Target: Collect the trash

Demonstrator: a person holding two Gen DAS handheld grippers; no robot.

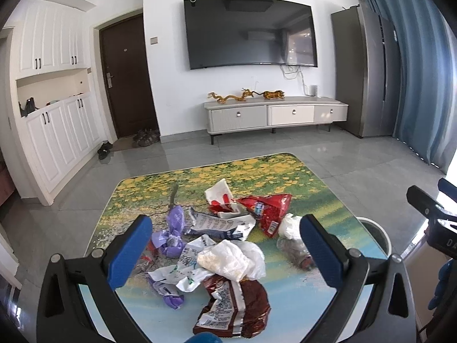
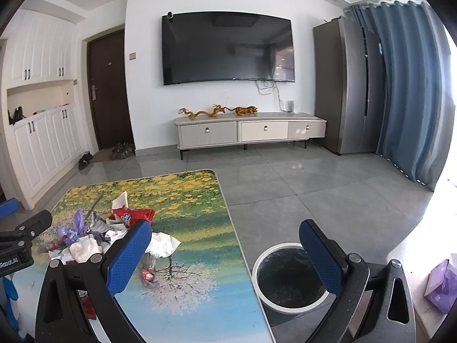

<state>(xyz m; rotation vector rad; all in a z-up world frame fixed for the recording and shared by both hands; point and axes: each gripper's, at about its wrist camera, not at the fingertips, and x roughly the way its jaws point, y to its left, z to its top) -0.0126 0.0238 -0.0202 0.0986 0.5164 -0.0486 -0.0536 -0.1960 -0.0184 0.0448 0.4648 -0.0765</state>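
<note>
- Left tool (image 1: 225,251): jaws spread wide, holding nothing, poised over the near part of the trash heap on the worktop (image 1: 322,197).
- Beside its left finger: purple wrapper (image 1: 171,237), crumpled, lying on the worktop.
- Between its fingers: white crumpled tissue (image 1: 228,260) on top of a white-and-green printed bag (image 1: 182,274); just nearer than these, a brown snack bag (image 1: 237,305).
- Ahead of the fingers: grey-white printed packet (image 1: 217,224), a red-and-white carton (image 1: 221,197) and a red foil bag (image 1: 268,208).
- At its right finger: white plastic wad (image 1: 290,225) and a clear crushed bottle (image 1: 294,253), partly hidden behind that finger.
- Right tool (image 2: 225,253): jaws likewise parted and empty, straddling the right edge of the worktop.
- At its left finger: the white wad (image 2: 162,244) and the clear bottle (image 2: 148,268); the rest of the heap lies further left.
- Between its fingers, toward the right one, on the floor: round white-rimmed bin (image 2: 265,257) with a dark liner, set just beside the worktop edge.
- Step in hand, by judgement: start of a pick; nothing is gripped yet and no trash can be made out in the bin.
- Next move calls for: lowering the left tool onto the tissue or brown bag, closing gently on thin crumpled film, then carrying it right to the bin.
- Hard to make out: printed text on all wrappers; the bin's bottom; what lies beneath the heap.
</note>
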